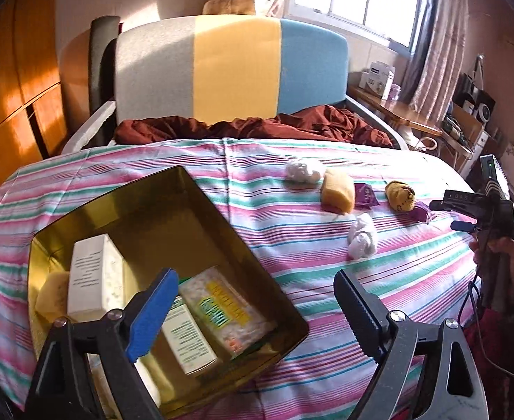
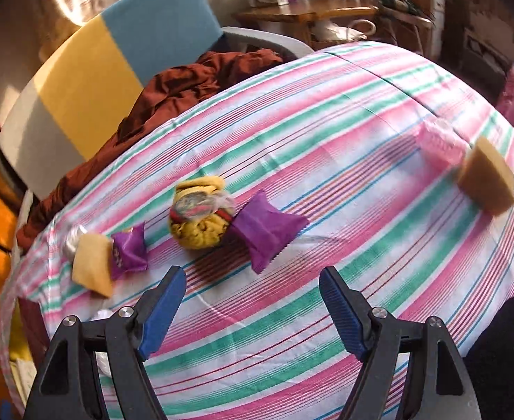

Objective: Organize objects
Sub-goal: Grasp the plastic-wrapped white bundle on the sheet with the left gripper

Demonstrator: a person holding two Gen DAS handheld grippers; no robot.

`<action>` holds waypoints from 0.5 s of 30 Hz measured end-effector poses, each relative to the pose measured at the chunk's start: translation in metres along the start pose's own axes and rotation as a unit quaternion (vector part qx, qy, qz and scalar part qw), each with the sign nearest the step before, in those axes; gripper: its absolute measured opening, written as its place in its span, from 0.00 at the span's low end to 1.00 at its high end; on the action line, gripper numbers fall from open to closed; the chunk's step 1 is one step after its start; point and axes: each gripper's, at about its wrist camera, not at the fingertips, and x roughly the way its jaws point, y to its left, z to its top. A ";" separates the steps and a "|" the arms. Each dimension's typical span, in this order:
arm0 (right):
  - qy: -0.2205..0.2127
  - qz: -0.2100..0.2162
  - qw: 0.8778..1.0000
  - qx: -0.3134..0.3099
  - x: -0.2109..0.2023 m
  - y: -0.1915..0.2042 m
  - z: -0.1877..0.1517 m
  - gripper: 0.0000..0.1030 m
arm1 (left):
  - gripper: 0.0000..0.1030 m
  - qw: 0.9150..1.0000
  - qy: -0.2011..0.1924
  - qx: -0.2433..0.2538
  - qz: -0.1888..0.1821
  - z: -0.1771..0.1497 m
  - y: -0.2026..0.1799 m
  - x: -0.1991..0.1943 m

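From the left wrist view, the left hand-held gripper (image 1: 253, 309) is spread wide and carries nothing, hanging over the near corner of the gold tin (image 1: 222, 210), which sits on the striped bed (image 1: 291, 280) and already holds a white box (image 1: 89, 276), two printed boxes (image 1: 218, 311) and a sponge (image 1: 48, 295) against its wall. Loose things wait beyond it: two white wads (image 1: 361, 239), a yellow sponge (image 1: 337, 190), a purple sachet (image 1: 367, 194) and a yellow ball (image 1: 402, 194), with the right hand-held gripper (image 1: 456, 215) at the far right edge. The risk here is that a finger catches the tin's rim and tips or drags it on the soft bedding, spilling the boxes. From the right wrist view, the right hand-held gripper (image 2: 253, 309) also stands spread and empty, above the sheet short of the ball (image 2: 199, 218) and the larger sachet (image 2: 265, 232), which touch each other. A closing grip aimed at either could take both, or nudge the ball so that it rolls. The picture is smeared by motion, so a hasty approach may miss the target altogether. The flat sachet may also slide out from between the pads, or the fingers may pinch the sheet with it. A sponge (image 2: 487, 182) and a pink wad (image 2: 442, 147) lie near the bed's far edge and could be knocked to the floor.
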 end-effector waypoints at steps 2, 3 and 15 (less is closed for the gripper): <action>0.011 0.008 1.000 0.023 0.003 -0.010 0.001 0.78 | 0.88 1.000 0.006 0.019 -0.012 0.008 -0.020 0.014; 0.018 0.016 0.999 0.033 0.005 -0.013 0.001 0.78 | 0.88 0.999 0.010 0.027 -0.019 0.011 -0.031 0.021; 0.027 0.049 0.995 0.078 0.005 -0.028 0.002 0.78 | 0.75 0.992 0.075 0.083 -0.060 0.030 -0.120 0.123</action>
